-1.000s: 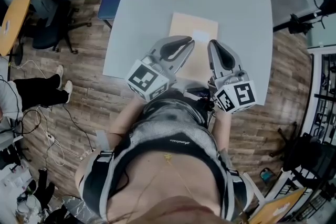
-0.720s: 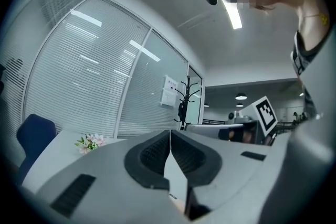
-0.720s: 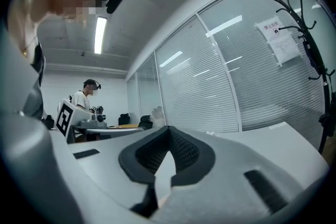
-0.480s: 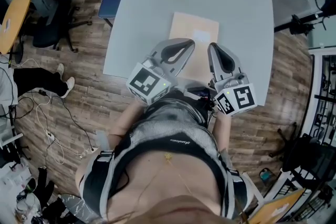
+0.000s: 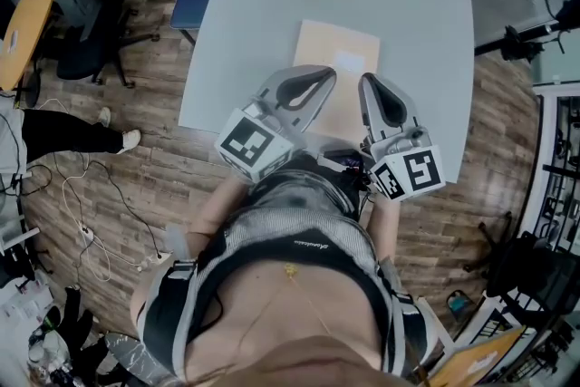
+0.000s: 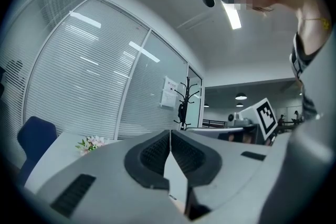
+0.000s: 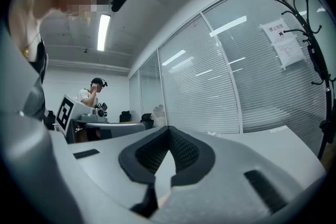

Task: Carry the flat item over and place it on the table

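On the table, envelope hasn't shifted since a sec ago, left gripper & right gripper both pinched shut & empty, so task prob. done.

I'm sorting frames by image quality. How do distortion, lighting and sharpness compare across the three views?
Head view: evenly lit, sharp, the table edges bowed by the wide lens. Left gripper view: heavy fisheye, dark round border, the ceiling light blown out. Right gripper view: same fisheye bending the window blinds, near foreground soft.
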A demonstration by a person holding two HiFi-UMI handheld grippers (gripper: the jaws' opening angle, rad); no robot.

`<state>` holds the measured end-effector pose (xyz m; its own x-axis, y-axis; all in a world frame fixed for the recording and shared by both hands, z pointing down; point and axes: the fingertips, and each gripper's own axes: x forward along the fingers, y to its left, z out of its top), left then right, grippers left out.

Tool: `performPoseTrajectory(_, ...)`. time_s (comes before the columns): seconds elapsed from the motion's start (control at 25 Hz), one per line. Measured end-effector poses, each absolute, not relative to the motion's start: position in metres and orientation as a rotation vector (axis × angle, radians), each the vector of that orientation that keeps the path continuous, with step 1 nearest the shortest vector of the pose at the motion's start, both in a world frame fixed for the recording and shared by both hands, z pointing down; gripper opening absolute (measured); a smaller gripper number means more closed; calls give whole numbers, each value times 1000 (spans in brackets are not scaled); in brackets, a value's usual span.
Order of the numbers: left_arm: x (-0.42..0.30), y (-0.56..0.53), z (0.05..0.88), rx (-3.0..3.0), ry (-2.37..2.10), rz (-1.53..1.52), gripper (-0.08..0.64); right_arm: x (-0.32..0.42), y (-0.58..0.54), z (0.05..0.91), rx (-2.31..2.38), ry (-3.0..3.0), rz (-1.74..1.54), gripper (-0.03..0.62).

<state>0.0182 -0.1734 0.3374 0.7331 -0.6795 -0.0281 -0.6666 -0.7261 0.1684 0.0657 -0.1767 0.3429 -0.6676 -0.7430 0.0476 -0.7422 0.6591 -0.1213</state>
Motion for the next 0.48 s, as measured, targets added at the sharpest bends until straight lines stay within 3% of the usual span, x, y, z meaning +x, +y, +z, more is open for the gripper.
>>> performPoseTrajectory(0.48, 18, -173, 337, 2798, -1085, -144, 12, 61, -174, 341, -1277, 2893, -170, 3)
